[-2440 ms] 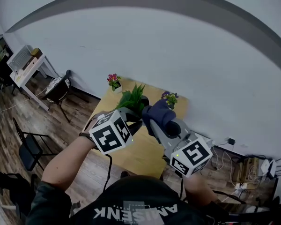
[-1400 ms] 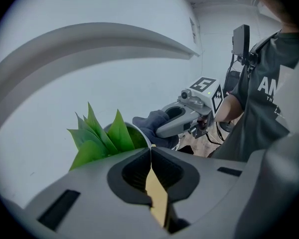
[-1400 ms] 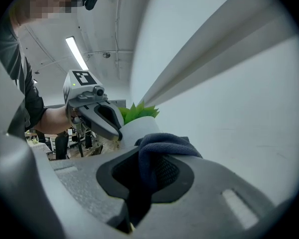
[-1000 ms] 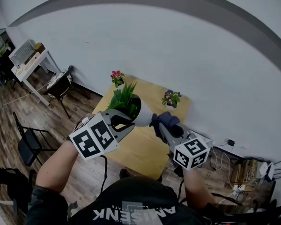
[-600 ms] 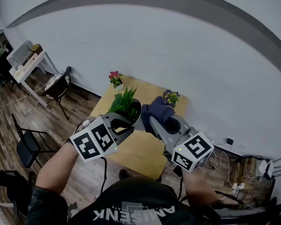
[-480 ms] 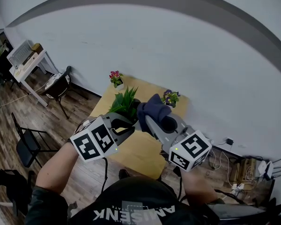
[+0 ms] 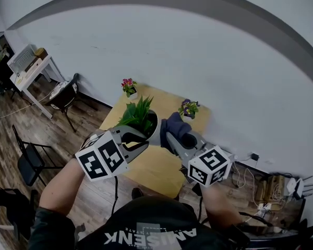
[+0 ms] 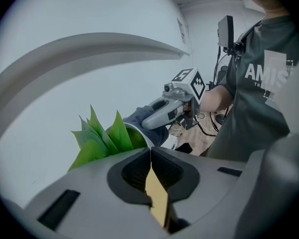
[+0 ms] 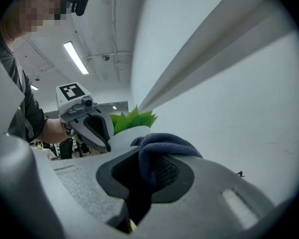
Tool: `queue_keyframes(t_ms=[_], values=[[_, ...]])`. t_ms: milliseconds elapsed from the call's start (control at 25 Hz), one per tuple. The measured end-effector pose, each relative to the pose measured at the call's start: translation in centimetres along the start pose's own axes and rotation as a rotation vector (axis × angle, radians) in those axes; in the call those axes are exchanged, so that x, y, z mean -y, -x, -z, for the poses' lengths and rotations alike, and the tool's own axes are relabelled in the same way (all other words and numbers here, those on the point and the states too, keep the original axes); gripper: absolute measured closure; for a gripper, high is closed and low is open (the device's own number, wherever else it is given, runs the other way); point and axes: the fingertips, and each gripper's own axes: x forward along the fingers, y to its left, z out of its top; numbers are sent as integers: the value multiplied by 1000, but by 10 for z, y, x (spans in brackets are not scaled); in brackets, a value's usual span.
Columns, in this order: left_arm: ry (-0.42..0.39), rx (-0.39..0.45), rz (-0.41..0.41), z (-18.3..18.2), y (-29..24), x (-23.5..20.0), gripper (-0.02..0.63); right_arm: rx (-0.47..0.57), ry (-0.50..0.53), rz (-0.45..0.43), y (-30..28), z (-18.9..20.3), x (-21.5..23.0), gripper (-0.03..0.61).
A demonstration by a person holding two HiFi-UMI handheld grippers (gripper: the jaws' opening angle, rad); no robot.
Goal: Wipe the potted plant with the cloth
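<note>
Dark cloth (image 7: pixel 175 128) back beside white pot (image 7: pixel 155 132)

The dark cloth (image 9: pixel 162 146) is soft, nubbly fabric; the white pot (image 9: pixel 125 134) looks smooth and matt; the table (image 7: pixel 152 166) is pale matt wood.

Your head cam looks steeply down on the potted plant (image 7: pixel 142 120); left claw (image 8: pixel 150 153) and right claw (image 9: pixel 145 158) cams face it close, from opposite sides.
</note>
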Motion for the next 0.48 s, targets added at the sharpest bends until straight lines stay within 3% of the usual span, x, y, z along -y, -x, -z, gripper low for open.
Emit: queue_keyframes(t_ms=[480], values=[[-39, 3, 23, -5, -1, 11, 604, -109, -83, 59, 18, 52, 30, 532]])
